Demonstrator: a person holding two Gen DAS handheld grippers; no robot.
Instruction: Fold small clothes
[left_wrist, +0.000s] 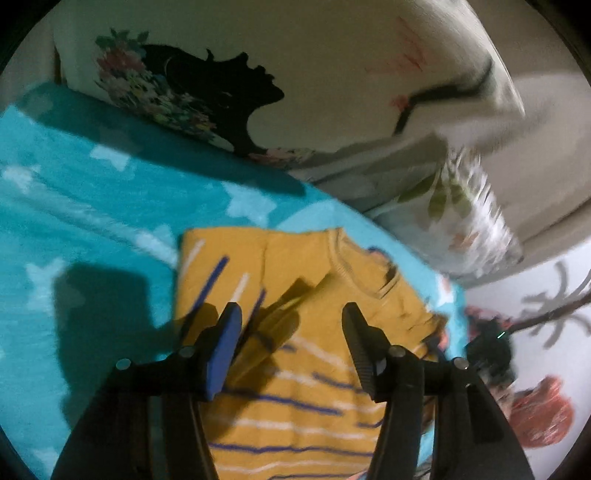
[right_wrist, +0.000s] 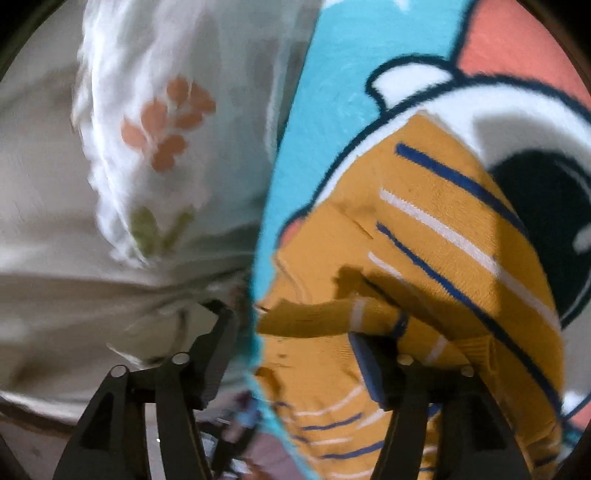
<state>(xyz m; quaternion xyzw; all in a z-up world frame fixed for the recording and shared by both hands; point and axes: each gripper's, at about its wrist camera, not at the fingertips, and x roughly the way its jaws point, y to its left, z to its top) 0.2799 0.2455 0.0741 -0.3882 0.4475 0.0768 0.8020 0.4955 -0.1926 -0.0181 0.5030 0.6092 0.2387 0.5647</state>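
A mustard-yellow knit top (left_wrist: 295, 369) with blue and white stripes lies on a teal blanket (left_wrist: 92, 206), its neckline (left_wrist: 373, 273) toward the far right. My left gripper (left_wrist: 291, 310) hovers just above the top's middle, open, with nothing between its fingers. In the right wrist view the same top (right_wrist: 443, 229) lies on the blanket's cartoon print. My right gripper (right_wrist: 291, 325) is open at the garment's edge. A rolled fold of the yellow knit (right_wrist: 325, 317) reaches into the gap from the right finger's (right_wrist: 365, 365) side, and the pads do not press on it.
Cream pillows with floral and black prints (left_wrist: 207, 92) lean behind the blanket. A white flower-printed cloth (right_wrist: 159, 147) lies beside the blanket's edge (right_wrist: 266, 229). A dark device with a green light (left_wrist: 491, 343) sits at the right of the left wrist view.
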